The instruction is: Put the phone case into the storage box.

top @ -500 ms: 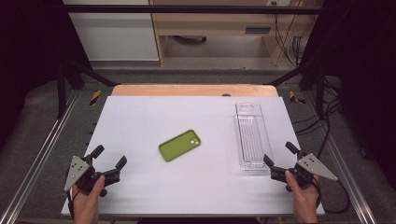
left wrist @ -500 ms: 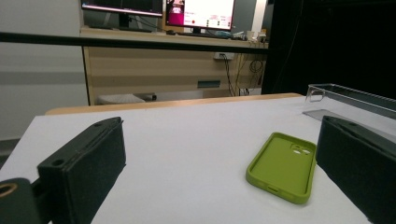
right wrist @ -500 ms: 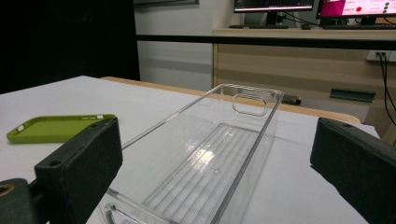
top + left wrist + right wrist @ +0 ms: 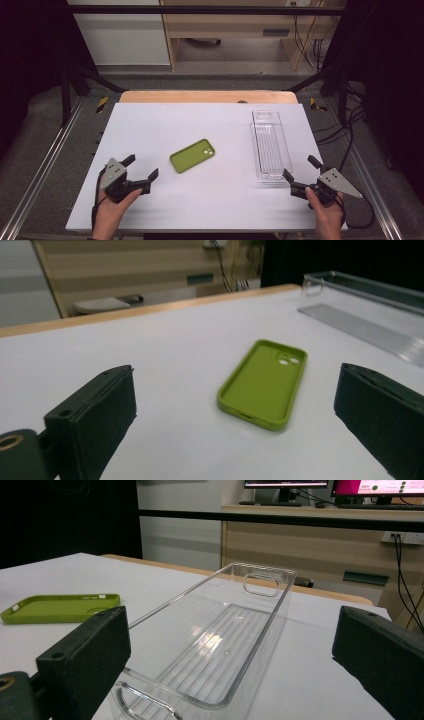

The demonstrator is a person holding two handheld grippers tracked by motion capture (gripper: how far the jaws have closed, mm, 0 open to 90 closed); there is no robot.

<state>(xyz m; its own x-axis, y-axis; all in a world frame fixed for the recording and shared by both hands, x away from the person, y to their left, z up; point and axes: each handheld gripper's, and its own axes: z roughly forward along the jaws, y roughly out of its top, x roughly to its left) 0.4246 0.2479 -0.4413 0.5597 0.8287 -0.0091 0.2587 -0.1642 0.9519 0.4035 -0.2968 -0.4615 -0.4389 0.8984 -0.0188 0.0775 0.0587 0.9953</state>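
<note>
A: Start at the left gripper, lower left of the high view. Its jaws stand wide apart with nothing between them, and they point toward the middle of the frame. What worries you?

B: The flat lime-green silicone phone case lies just beyond those jaws, near the centre of the white table. It's thin and low. If the jaws come down too steep, I'd judge they could scrape the tabletop or push the case away rather than pinch its edge.

A: And the right gripper?

B: Lower right of the high view, jaws equally wide and empty. In the right gripper view they frame the near end of the long clear plastic tray with the ribbed floor. The tray looks light and slick, so a nudge at its near rim could slide or skew it.

A: So a bumped tray makes a poorer target.

B: Likely, yes. And soft silicone may flex in a pinch and slip out.

A: How does the case look up close?

B: In the left gripper view the case lies hollow side up, with a raised rim all round and the camera cut-out at its far end, upper right. It sits centre frame, squarely between the two black jaws but ahead of them, untouched. The tray is well apart in the upper right corner.
</note>
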